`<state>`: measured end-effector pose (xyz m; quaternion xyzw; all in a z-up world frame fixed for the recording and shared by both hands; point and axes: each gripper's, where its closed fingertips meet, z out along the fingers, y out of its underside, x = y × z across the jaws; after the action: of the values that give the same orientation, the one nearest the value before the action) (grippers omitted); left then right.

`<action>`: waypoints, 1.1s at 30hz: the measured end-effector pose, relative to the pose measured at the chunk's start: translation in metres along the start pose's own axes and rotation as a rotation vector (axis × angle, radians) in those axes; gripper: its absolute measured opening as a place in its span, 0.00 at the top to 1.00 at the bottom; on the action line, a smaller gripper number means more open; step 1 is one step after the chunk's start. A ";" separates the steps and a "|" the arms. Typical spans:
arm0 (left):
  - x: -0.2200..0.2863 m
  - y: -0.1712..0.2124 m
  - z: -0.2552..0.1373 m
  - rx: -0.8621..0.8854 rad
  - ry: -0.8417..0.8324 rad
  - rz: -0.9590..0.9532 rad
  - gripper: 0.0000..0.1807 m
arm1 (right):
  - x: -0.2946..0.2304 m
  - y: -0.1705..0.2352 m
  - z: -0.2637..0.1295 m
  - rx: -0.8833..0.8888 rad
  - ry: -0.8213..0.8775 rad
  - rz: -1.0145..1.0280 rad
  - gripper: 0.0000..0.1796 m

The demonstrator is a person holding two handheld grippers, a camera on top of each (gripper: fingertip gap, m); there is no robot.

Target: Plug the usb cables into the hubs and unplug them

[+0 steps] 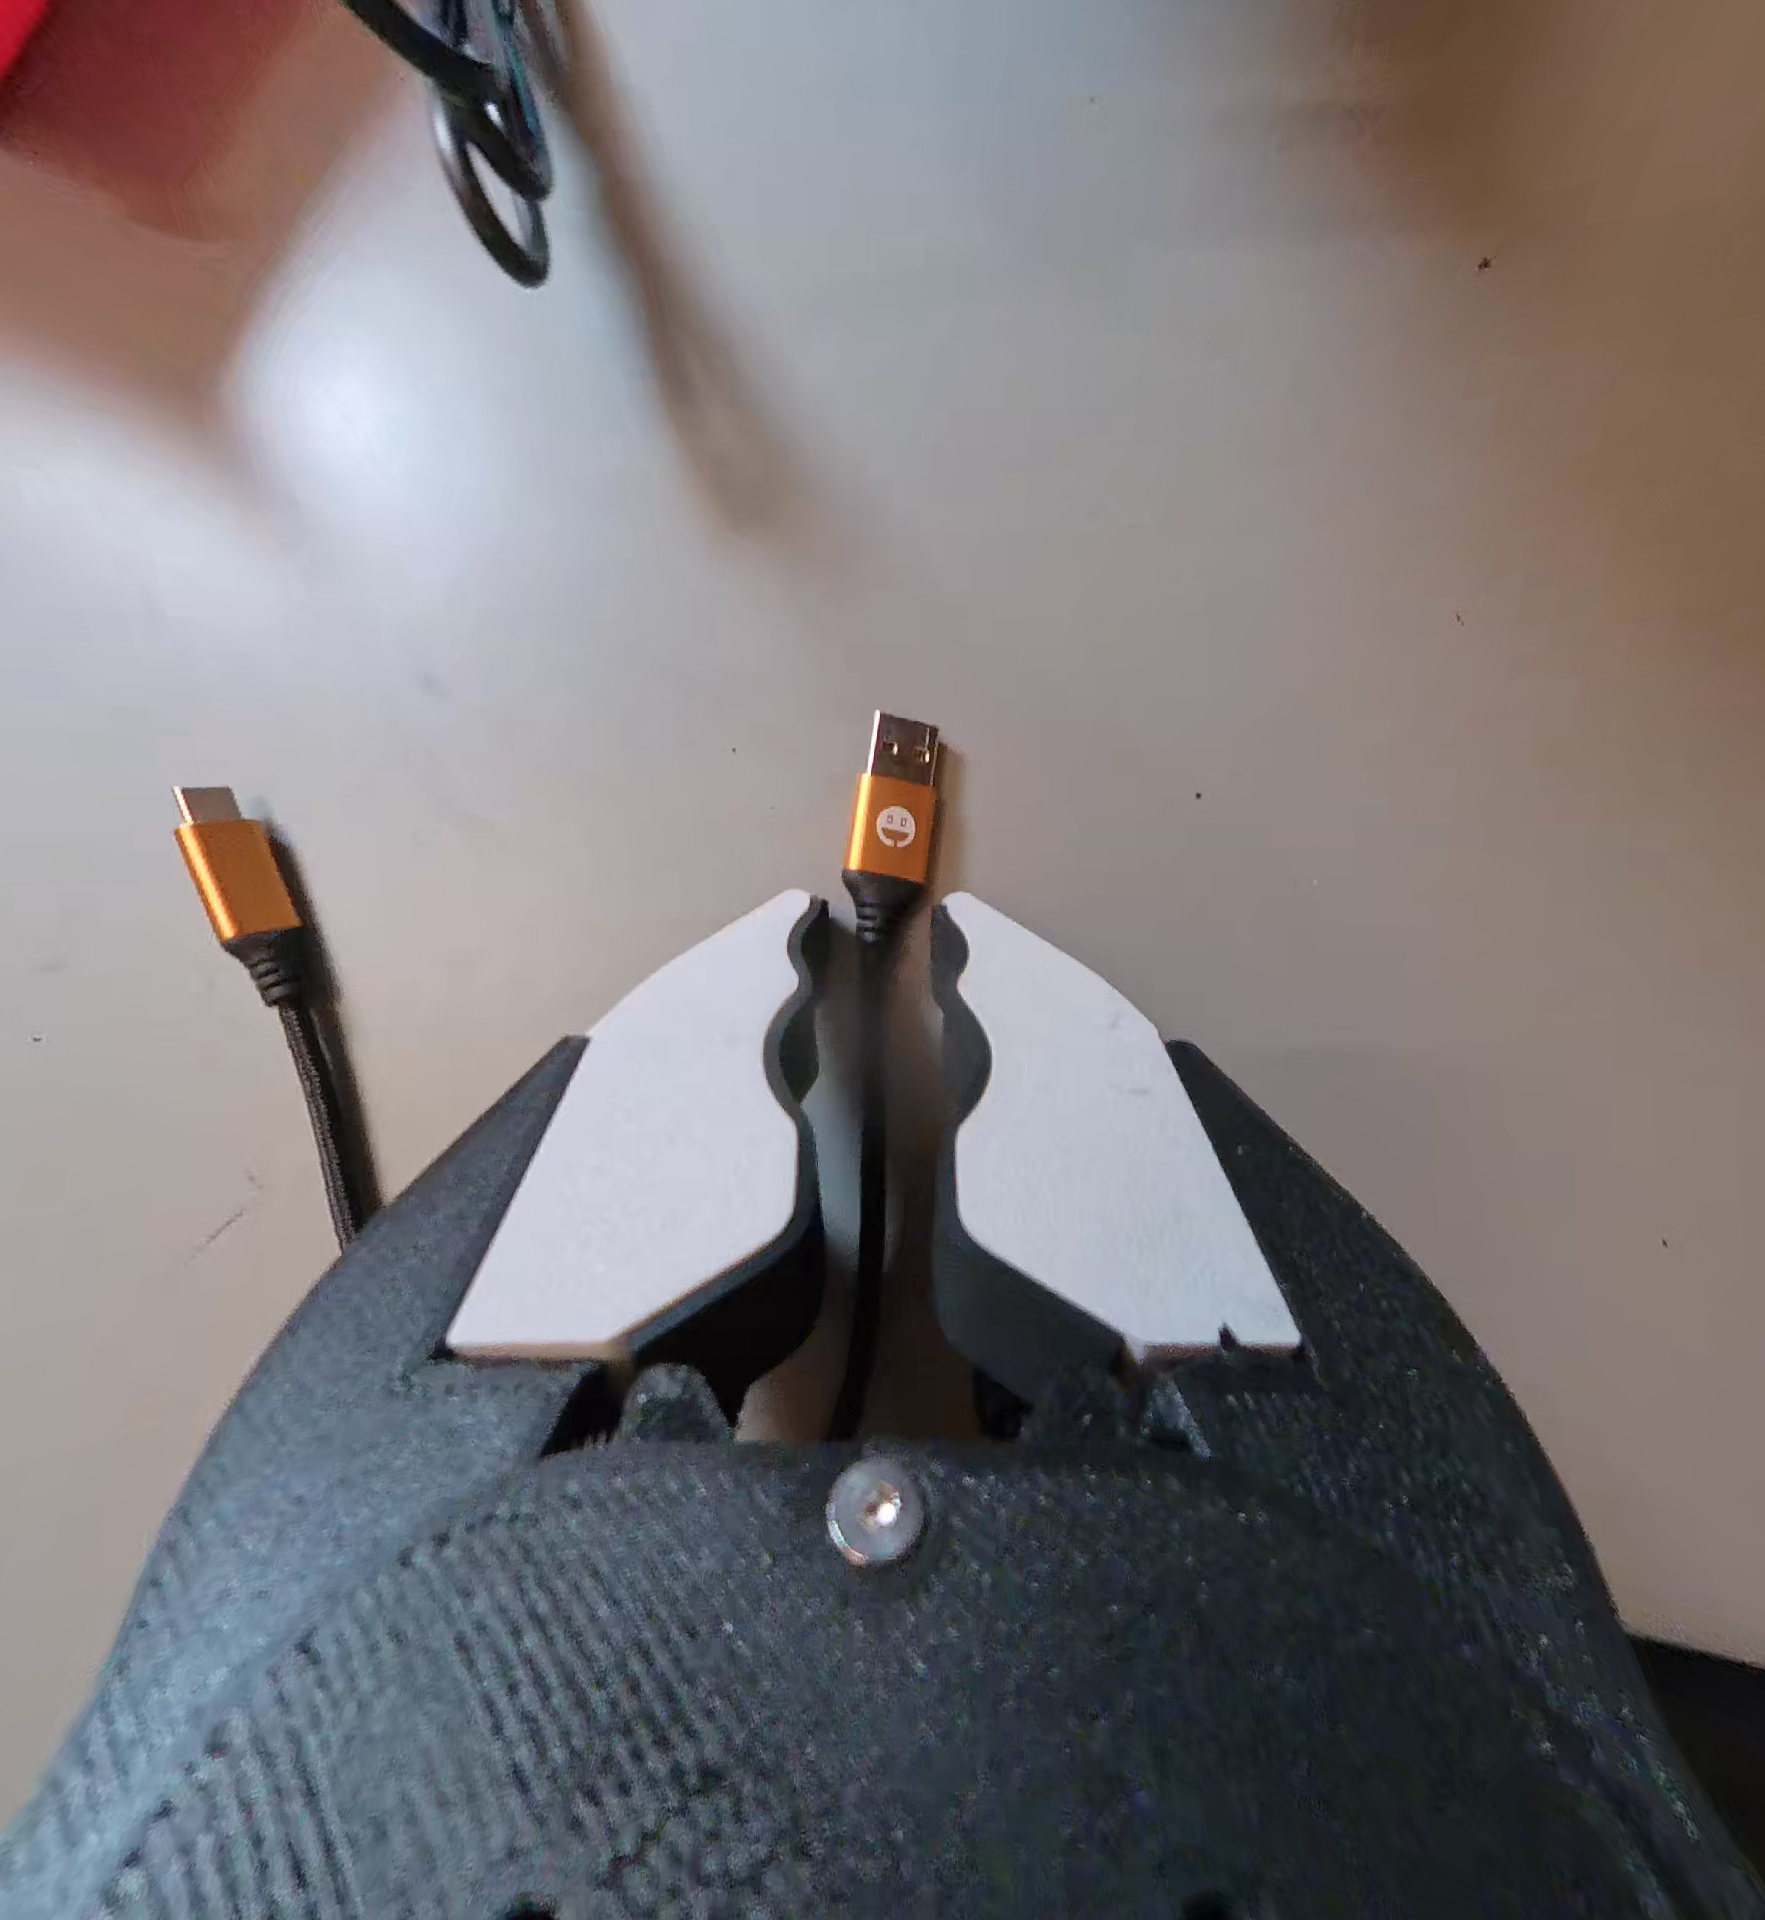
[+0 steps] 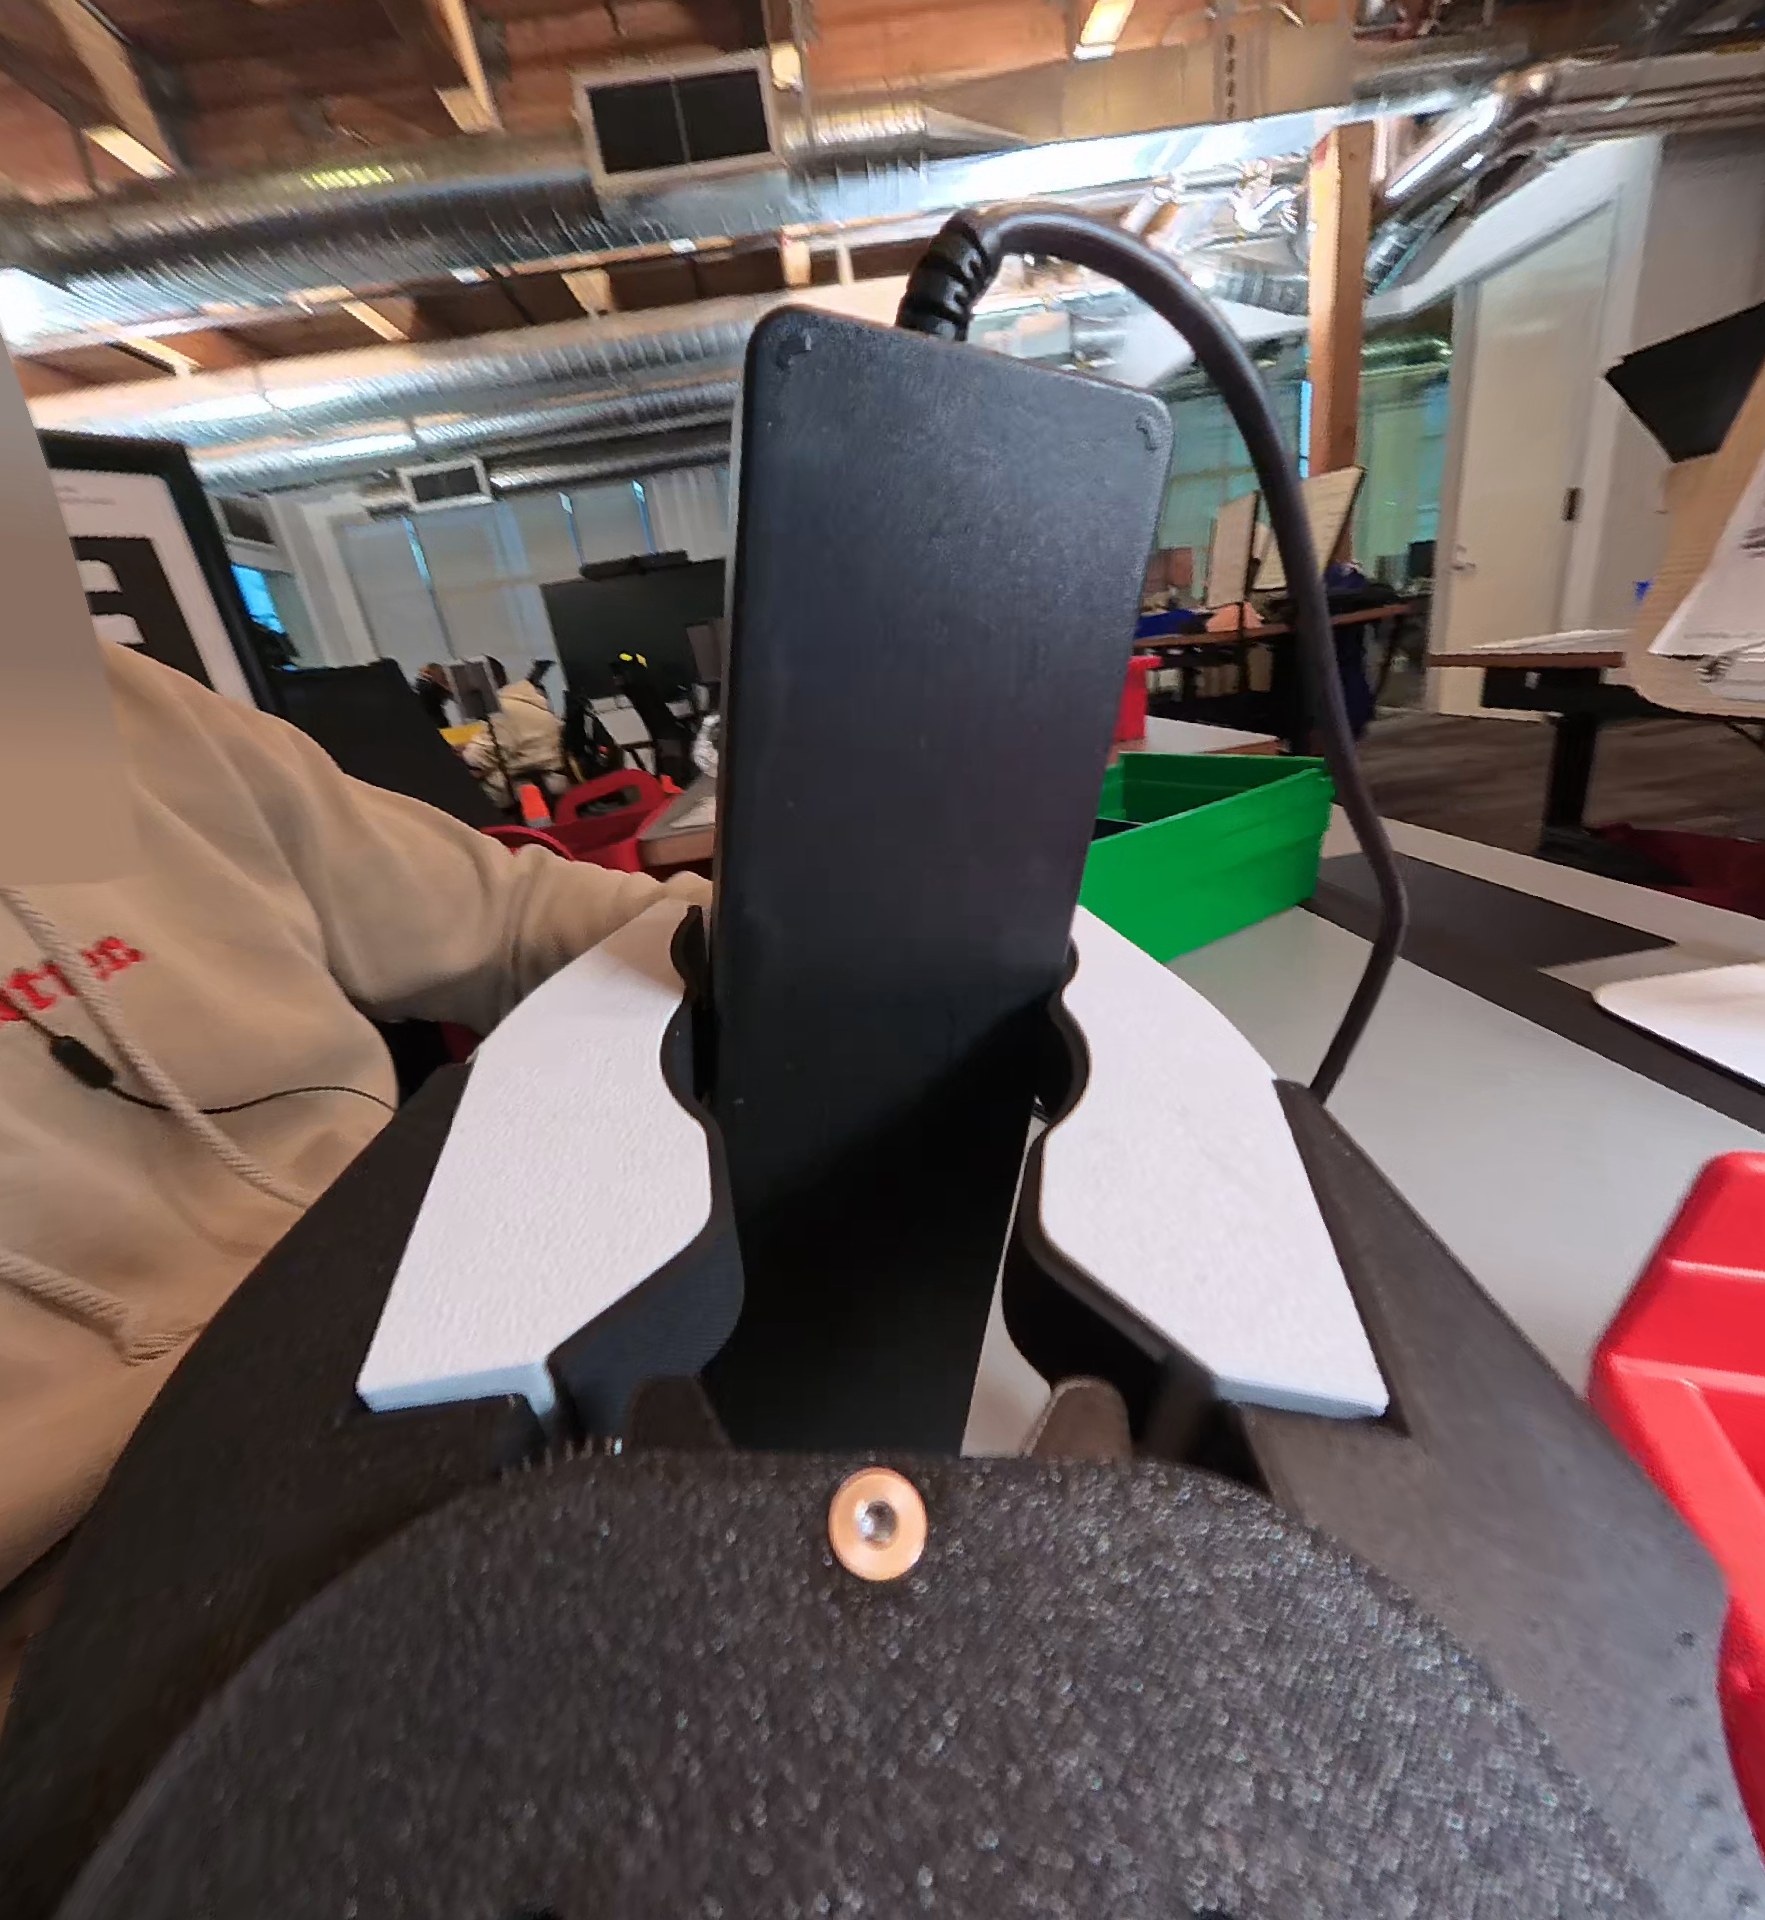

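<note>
Left wrist view: the orange USB plug (image 1: 893, 805) lies flat on the tabletop (image 1: 1273, 623), just past the open jaws of the left gripper (image 1: 878, 909).

Its long side points straight ahead, in line with the jaws, and its black cable (image 1: 870, 1143) runs back between them, touching neither. A second orange plug (image 1: 232, 871) lies off to the left. Away from these, the right gripper (image 2: 873, 961) squeezes the black hub (image 2: 930, 727), held up off the tabletop, so the left one is nearer the plug.

Matt black plastic hub (image 2: 930, 779); glossy orange-metal plug (image 1: 890, 821)
</note>
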<state>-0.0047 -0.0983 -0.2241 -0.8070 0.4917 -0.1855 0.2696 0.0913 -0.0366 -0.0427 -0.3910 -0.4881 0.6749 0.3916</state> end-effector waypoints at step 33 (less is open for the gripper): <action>0.032 -0.111 -0.071 0.710 0.354 -0.422 0.96 | -0.019 0.017 0.021 0.001 -0.149 0.160 0.66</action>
<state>0.0461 -0.1039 -0.0986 -0.7031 0.2608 -0.5286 0.3977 0.0772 -0.0652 -0.0515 -0.3773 -0.4827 0.7316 0.2992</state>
